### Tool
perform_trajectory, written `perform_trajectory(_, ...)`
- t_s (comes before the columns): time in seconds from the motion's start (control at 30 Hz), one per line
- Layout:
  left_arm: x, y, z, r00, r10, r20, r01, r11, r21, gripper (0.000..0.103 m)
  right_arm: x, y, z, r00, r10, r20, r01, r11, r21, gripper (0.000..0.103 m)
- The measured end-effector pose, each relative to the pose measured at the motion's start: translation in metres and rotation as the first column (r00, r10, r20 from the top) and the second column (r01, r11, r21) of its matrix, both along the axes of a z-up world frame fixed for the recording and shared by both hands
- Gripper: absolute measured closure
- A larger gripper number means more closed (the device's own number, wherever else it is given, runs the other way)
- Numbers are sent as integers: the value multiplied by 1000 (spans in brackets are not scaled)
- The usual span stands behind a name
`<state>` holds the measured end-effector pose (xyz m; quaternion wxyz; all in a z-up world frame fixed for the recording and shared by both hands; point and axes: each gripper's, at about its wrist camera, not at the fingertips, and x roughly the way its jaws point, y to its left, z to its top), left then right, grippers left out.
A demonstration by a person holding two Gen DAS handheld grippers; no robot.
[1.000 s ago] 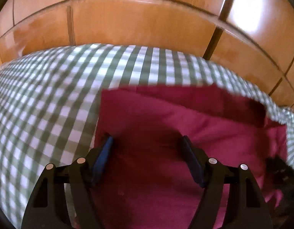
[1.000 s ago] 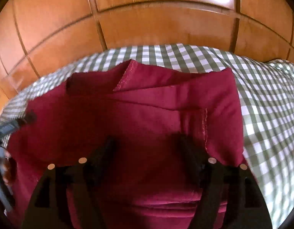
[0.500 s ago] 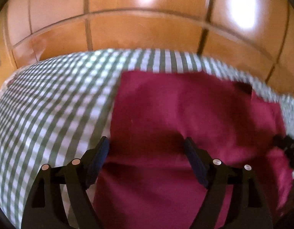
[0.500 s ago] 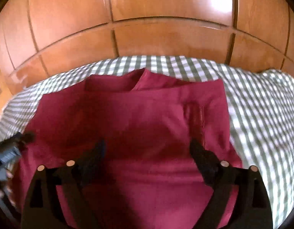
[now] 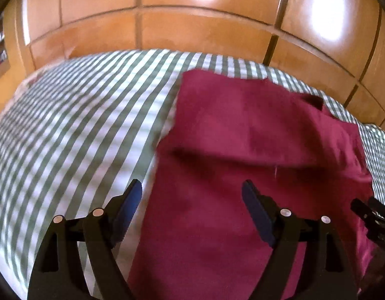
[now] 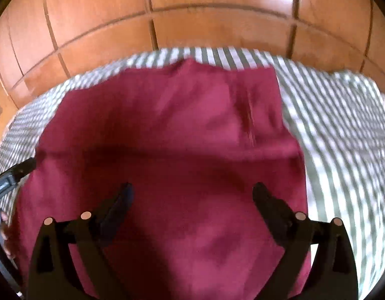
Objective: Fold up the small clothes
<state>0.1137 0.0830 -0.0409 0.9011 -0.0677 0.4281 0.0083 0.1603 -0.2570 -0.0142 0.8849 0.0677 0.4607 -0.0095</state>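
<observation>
A dark red garment (image 5: 255, 155) lies folded on a green-and-white checked cloth (image 5: 74, 130). It also shows in the right wrist view (image 6: 172, 145), with a fold line across its middle. My left gripper (image 5: 192, 195) is open and empty above the garment's left edge, with its left finger over the checked cloth. My right gripper (image 6: 192, 197) is open and empty above the garment's near part. The right gripper's tip shows at the right edge of the left wrist view (image 5: 367, 215). The left gripper's tip shows at the left edge of the right wrist view (image 6: 14, 175).
A glossy wooden panelled wall (image 5: 192, 25) stands behind the far edge of the checked cloth (image 6: 342, 130). The cloth stretches wide to the garment's left and right. Both views are motion-blurred.
Both grippers have pulled back and risen away from the garment, staying open. The left gripper has shifted left, so more checked cloth shows. The garment lies flatter.
</observation>
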Motion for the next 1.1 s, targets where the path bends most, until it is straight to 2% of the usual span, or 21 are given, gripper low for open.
perform_trajectory(0.13, -37, 13, 2, 1000, -7, 9, 7, 1000, 2, 22, -35, -18, 6, 999, -31, 25, 31, 1000, 5, 7)
perform_trajectory(0.3, -71, 35, -3, 1000, -13, -20, 11, 997, -72, 23, -76, -59, 9, 992, -123, 22, 124, 992, -6, 6)
perform_trajectory(0.43, -97, 47, -12, 997, -41, -73, 31, 991, -133, 31, -112, -88, 4, 990, -142, -20, 144, 986, 83, 7)
perform_trajectory(0.5, -113, 51, -13, 994, -78, -79, 66, 987, -148, 33, -134, -96, -2, 991, -122, -64, 129, 983, 132, 15)
perform_trajectory(0.6, -133, 54, -13, 984, -151, -94, 133, 976, -169, 45, -165, -97, -3, 991, -80, -105, 97, 980, 172, 29)
perform_trajectory(0.67, -145, 56, -14, 970, -211, -118, 184, 961, -206, 50, -181, -95, -4, 991, -49, -128, 75, 975, 209, 43)
perform_trajectory(0.77, -158, 51, -18, 945, -292, -151, 248, 934, -256, 57, -199, -89, -12, 984, -18, -177, 63, 965, 254, 56)
perform_trajectory(0.8, -163, 45, -20, 932, -326, -158, 279, 924, -260, 61, -204, -86, -15, 981, -7, -192, 56, 966, 253, 59)
perform_trajectory(0.83, -166, 40, -21, 925, -343, -163, 298, 922, -249, 71, -207, -84, -18, 979, 4, -204, 50, 964, 260, 66)
perform_trajectory(0.87, -167, 34, -21, 919, -358, -166, 317, 920, -231, 77, -208, -82, -21, 977, 12, -212, 46, 963, 265, 77)
perform_trajectory(0.9, -168, 30, -20, 916, -366, -164, 328, 918, -221, 89, -209, -80, -22, 976, 19, -215, 40, 963, 265, 83)
perform_trajectory(0.93, -167, 29, -16, 915, -374, -154, 337, 915, -222, 91, -209, -78, -20, 977, 32, -212, 29, 960, 280, 95)
perform_trajectory(1.03, -162, 34, 6, 914, -396, -87, 353, 882, -312, 93, -205, -70, -1, 984, 86, -158, -31, 946, 323, 95)
perform_trajectory(1.1, -153, 38, 24, 916, -400, -32, 356, 847, -395, 93, -201, -66, 22, 991, 115, -75, -80, 926, 368, 95)
